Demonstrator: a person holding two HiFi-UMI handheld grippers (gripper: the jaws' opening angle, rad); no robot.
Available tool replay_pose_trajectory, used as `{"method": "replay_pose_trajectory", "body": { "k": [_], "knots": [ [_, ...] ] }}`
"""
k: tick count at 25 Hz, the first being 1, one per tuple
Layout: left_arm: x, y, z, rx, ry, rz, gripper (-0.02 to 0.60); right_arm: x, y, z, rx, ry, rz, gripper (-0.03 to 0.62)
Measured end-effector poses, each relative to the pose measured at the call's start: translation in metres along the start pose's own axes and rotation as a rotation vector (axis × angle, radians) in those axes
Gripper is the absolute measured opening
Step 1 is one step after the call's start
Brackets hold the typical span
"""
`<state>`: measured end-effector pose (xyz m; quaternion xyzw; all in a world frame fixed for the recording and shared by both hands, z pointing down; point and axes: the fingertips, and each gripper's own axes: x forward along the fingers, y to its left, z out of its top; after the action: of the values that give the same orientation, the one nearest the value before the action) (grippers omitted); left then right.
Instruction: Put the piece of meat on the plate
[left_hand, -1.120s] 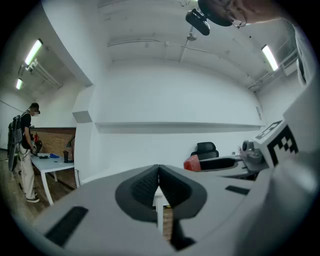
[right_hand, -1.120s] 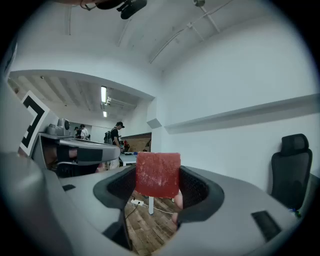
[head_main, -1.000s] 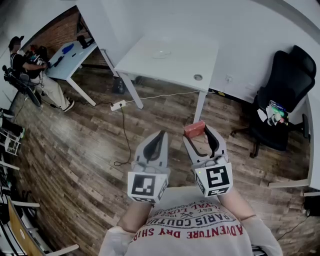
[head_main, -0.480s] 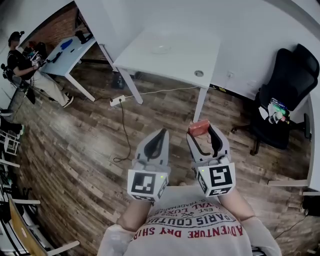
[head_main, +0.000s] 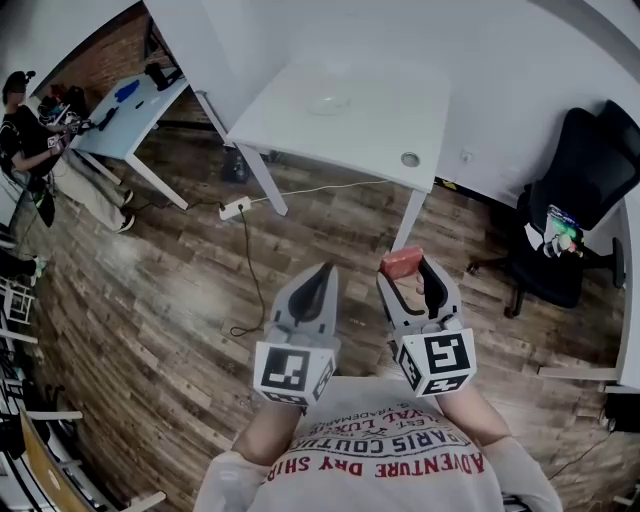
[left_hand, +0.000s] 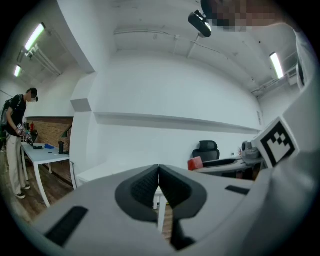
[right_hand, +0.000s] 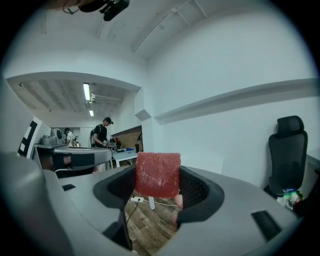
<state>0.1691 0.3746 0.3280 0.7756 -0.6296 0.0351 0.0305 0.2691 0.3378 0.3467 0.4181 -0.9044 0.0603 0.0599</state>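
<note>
My right gripper is shut on a red slab of meat, held out over the wooden floor in front of the white table. The meat fills the gap between the jaws in the right gripper view. A pale round plate lies on the tabletop, well ahead of both grippers. My left gripper is shut with nothing between its jaws, level with the right one and to its left. In the left gripper view the meat shows at the right.
A table leg stands just ahead of the meat. A black office chair sits at the right. A power strip with a cable lies on the floor at the left. A person stands by a far blue table.
The view and both grippers have crept forward toward the white table. The meat stays clamped in the right gripper.
</note>
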Motion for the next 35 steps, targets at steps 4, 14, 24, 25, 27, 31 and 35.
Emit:
{"method": "replay_pose_trajectory", "body": {
  "k": [4,14,24,25,27,31,35],
  "knots": [
    [0.022,0.055,0.003,-0.011,-0.001,-0.015,0.008,0.051,0.011,0.009,0.006,0.0,-0.025,0.278],
    [0.071,0.228,0.018,-0.046,-0.013,-0.043,0.008,0.202,0.073,0.038,-0.006,0.016,-0.065,0.278],
    [0.114,0.329,0.002,-0.106,0.022,-0.085,0.008,0.3,0.101,0.044,-0.002,0.05,-0.104,0.278],
    [0.119,0.332,0.0,-0.112,0.025,-0.09,0.008,0.306,0.099,0.043,-0.005,0.057,-0.106,0.278],
    [0.131,0.336,-0.004,-0.117,0.03,-0.095,0.008,0.319,0.094,0.041,-0.009,0.068,-0.106,0.278],
    [0.16,0.35,-0.009,-0.119,0.039,-0.087,0.008,0.351,0.08,0.039,-0.006,0.074,-0.093,0.278],
    [0.202,0.364,-0.008,-0.108,0.051,-0.07,0.008,0.392,0.055,0.044,0.001,0.07,-0.067,0.278]
  ]
}}
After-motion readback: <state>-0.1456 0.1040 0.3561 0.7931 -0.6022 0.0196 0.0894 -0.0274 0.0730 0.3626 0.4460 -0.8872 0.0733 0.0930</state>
